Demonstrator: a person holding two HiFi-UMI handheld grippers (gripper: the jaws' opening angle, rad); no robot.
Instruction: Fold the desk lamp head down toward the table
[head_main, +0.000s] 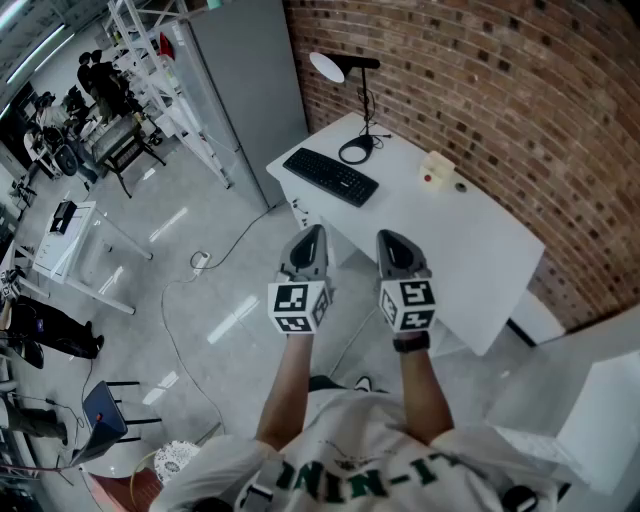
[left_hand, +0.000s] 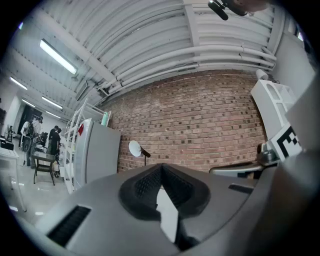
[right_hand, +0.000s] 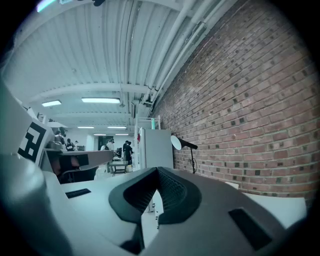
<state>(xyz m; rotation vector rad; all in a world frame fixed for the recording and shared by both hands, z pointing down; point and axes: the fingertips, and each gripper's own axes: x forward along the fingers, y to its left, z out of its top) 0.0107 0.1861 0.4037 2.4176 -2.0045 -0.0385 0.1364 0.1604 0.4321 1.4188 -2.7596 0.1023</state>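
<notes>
A person is standing on a grey floor (head_main: 200, 230), looking down toward a red brick wall (head_main: 480, 90) and the white desk (head_main: 470, 230) set against it, well apart from both grippers. A black keyboard (head_main: 330, 176) is lying at the desk's left end. Behind it, close to the wall, the black desk lamp (head_main: 364, 105) is standing upright on its ring-shaped base (head_main: 356, 151). Its thin stem is rising to an arm that is carrying the round white lamp head (head_main: 327, 67) out to the left, tilted and high above the desktop. A small cream object (head_main: 437, 168) is resting further right on the desk. The left gripper (head_main: 312, 234) and right gripper (head_main: 388, 240) are being held side by side in front of the person's body, pointing toward the desk. Each one's jaws are pressing together at the tips, with nothing between them. The folding appears not yet begun. To do it well, the person is likely needing to step in, spread one gripper's jaws and take the arm just behind the head. The other gripper should be steadying the stem or base while the head is being eased down in a slow arc, since the light ring base looks prone to sliding or tipping.
</notes>
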